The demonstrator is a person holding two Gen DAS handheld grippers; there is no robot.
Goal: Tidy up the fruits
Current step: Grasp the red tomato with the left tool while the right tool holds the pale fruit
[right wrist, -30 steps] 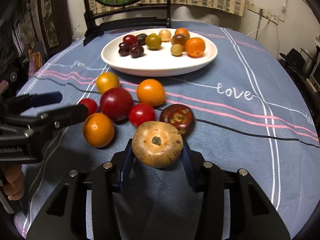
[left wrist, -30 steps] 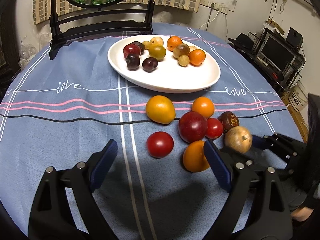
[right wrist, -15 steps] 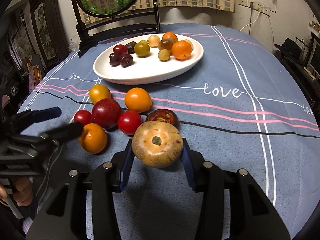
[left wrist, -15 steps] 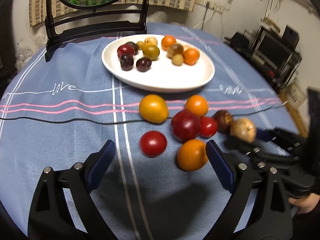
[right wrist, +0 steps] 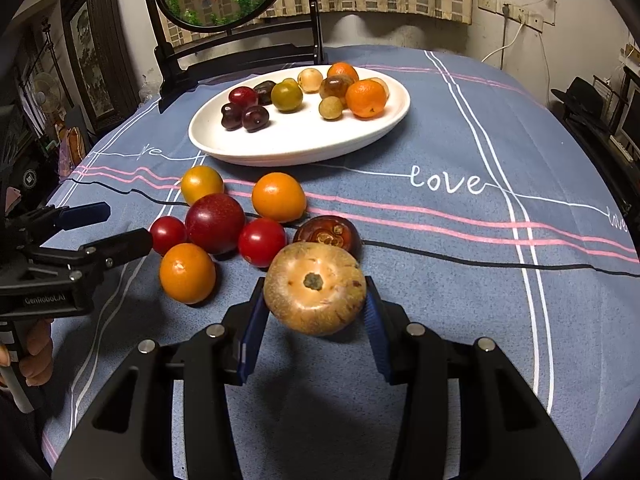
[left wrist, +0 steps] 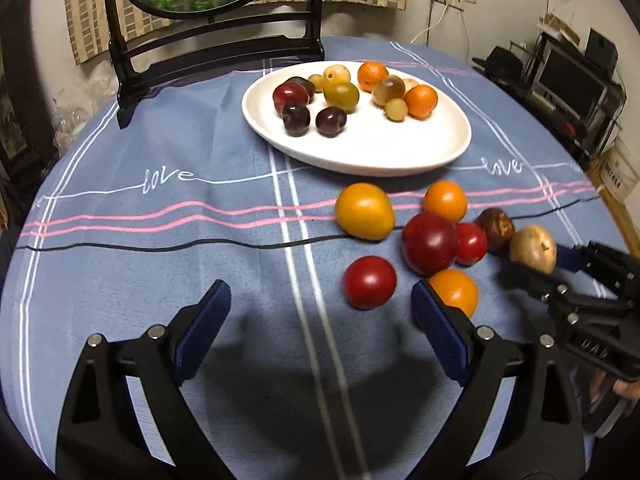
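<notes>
— Fruits: what has been changed over the last second?

— Little in the grip. The tan fruit (right wrist: 315, 288) is kept clamped between the pads of the right hand-held gripper (right wrist: 315, 312), clear of the counter (right wrist: 460, 288), as it was a second ago. The view ahead of that hand-held gripper has been shifted, so that the white plate (right wrist: 304, 148) is now seen further ahead and to the left.

— And the left hand-held gripper (left wrist: 320, 316)?

— It is held open and empty above the cloth, as before. The red tomato (left wrist: 370, 282) and an orange fruit (left wrist: 454, 290) lie just ahead of it, the latter partly hidden by its right finger.

— What is meant for the task?

— A carry toward the plate is probably under way; whether it has truly been started cannot be settled from such warped views. Seven fruits remain loose ahead of both hand-held grippers.
</notes>
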